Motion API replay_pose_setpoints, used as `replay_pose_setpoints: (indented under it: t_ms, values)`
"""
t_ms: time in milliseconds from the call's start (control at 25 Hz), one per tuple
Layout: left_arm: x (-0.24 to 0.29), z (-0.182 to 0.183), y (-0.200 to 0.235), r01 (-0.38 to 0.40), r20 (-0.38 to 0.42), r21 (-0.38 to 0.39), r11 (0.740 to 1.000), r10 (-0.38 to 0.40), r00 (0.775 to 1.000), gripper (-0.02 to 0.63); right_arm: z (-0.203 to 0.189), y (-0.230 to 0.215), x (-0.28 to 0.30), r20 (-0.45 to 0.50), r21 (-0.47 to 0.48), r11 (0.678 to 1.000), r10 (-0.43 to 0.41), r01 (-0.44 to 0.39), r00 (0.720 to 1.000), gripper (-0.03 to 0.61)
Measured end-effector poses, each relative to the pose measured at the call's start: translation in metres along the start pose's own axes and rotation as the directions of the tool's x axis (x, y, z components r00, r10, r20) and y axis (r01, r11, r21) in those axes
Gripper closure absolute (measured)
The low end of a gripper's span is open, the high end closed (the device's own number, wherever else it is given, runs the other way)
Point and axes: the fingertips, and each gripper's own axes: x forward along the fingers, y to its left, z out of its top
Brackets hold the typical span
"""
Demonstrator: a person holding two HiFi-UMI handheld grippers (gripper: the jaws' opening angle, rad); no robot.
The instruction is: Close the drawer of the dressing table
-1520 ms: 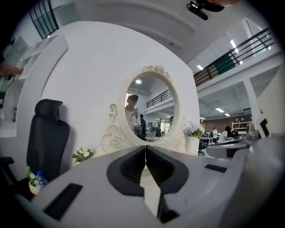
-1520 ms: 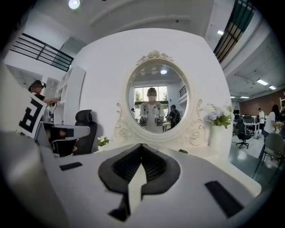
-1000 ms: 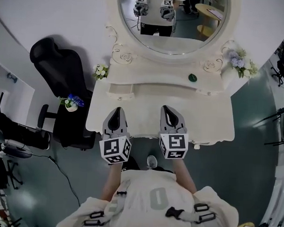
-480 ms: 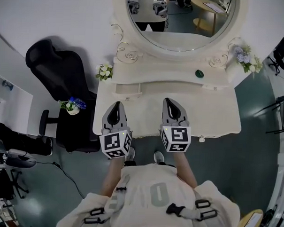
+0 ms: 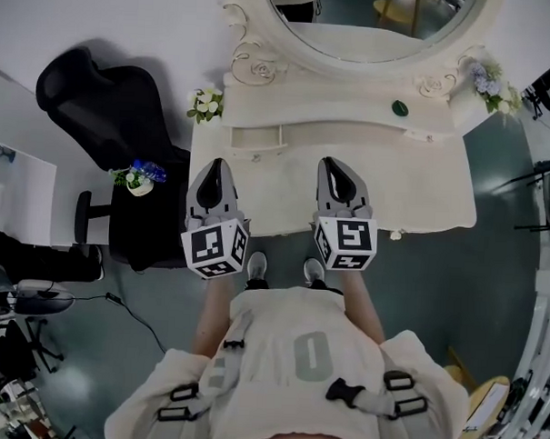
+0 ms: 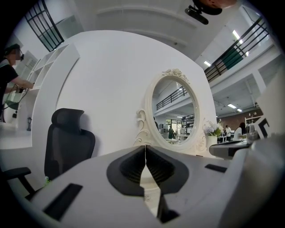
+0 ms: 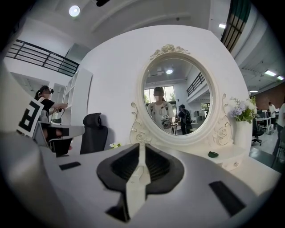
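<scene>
The cream dressing table (image 5: pixel 422 189) with its oval mirror (image 5: pixel 374 32) fills the top of the head view. On its left, under the raised shelf, a small drawer (image 5: pixel 258 139) sticks out a little. My left gripper (image 5: pixel 215 164) hovers over the tabletop just in front of that drawer, jaws shut and empty. My right gripper (image 5: pixel 336 164) hovers beside it over the table's middle, also shut on nothing. In the left gripper view the left gripper (image 6: pixel 145 147) points at the mirror (image 6: pixel 171 111). The right gripper (image 7: pixel 141 144) faces the mirror (image 7: pixel 178 98) too.
A black office chair (image 5: pixel 116 116) stands left of the table, with a pot of blue flowers (image 5: pixel 138 179) on a dark stand by it. White flowers (image 5: pixel 205 103), a green object (image 5: pixel 400 108) and a vase of flowers (image 5: pixel 495 87) sit on the shelf.
Both grippers have moved forward, farther over the tabletop and nearer the small drawer. The person has stepped closer to the table. Both stay shut.
</scene>
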Motion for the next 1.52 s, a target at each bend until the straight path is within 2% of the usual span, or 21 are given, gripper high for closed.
replay_pose_setpoints:
  t_ms: [120, 200, 240, 680, 840, 1040, 1280, 1400, 1520]
  values:
    - [0.001, 0.003, 0.008, -0.007, 0.012, 0.002, 1.000, 0.007, 1.000, 0.595, 0.001, 0.007, 0.007, 0.010, 0.052, 0.998, 0.041, -0.041, 0.999, 0.385]
    - [0.002, 0.004, 0.011, -0.009, 0.017, 0.014, 1.000, 0.009, 1.000, 0.595, -0.001, 0.007, 0.011, 0.014, 0.106, 0.993, 0.055, -0.056, 0.998, 0.230]
    - [0.002, 0.004, 0.013, -0.011, 0.018, 0.022, 1.000, 0.011, 1.000, 0.595, -0.002, 0.007, 0.013, 0.010, 0.118, 0.991, 0.055, -0.056, 0.998, 0.219]
    - [0.001, 0.005, 0.017, -0.013, 0.030, 0.046, 0.999, 0.012, 0.999, 0.594, -0.002, 0.001, 0.013, 0.005, 0.087, 0.996, 0.021, -0.022, 1.000, 0.219]
    - [-0.001, 0.003, 0.020, -0.015, 0.024, 0.055, 0.998, 0.014, 1.000, 0.594, -0.003, 0.004, 0.016, -0.003, 0.079, 0.997, 0.015, -0.014, 1.000, 0.201]
    - [-0.008, -0.003, 0.037, -0.022, 0.001, 0.053, 0.998, 0.022, 1.000, 0.593, -0.016, 0.037, 0.031, -0.047, 0.062, 0.996, 0.066, -0.063, 0.997, 0.192]
    - [-0.007, -0.010, 0.059, -0.006, -0.022, 0.050, 0.999, 0.007, 1.000, 0.592, -0.041, 0.084, 0.067, -0.105, 0.099, 0.988, 0.130, -0.120, 0.986, 0.193]
    - [-0.007, -0.017, 0.072, -0.002, -0.038, 0.048, 0.999, 0.004, 0.999, 0.592, -0.066, 0.101, 0.089, -0.160, 0.117, 0.986, 0.136, -0.118, 0.978, 0.193]
    - [-0.009, -0.027, 0.086, -0.003, -0.060, 0.040, 0.999, 0.005, 0.998, 0.592, -0.090, 0.109, 0.106, -0.209, 0.130, 0.988, 0.108, -0.082, 0.972, 0.195]
